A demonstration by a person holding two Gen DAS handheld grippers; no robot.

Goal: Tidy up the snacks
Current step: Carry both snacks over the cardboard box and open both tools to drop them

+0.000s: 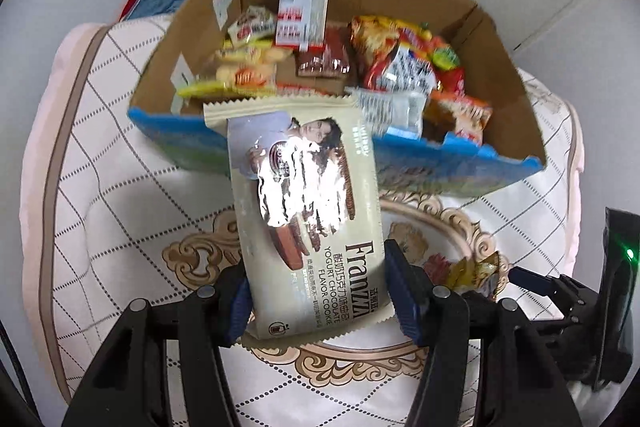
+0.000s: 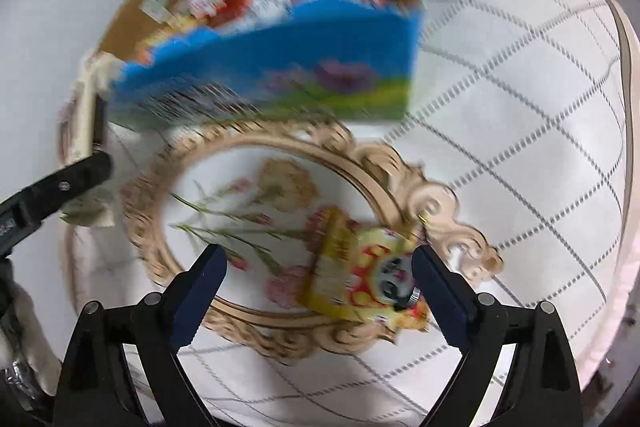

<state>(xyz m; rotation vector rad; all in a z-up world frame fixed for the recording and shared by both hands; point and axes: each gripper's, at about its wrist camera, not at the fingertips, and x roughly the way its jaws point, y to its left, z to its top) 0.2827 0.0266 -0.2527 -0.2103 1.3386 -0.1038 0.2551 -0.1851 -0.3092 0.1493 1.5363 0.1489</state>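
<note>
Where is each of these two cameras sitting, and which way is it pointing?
Left wrist: sits on the left tool, looking along its fingers at the cookie pack it grips and the snack box behind; the right tool shows at the edge.
Right wrist: sits on the right tool, open over a yellow snack packet on the cushion.
Shared: box, packet, cushion.

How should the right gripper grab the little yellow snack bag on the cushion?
The yellow bag lies flat on the cushion, inside the open right gripper. Probably best to come straight down and pinch across its narrow middle; the puffy middle gives the fingers more to hold than the thin crimped ends.
</note>
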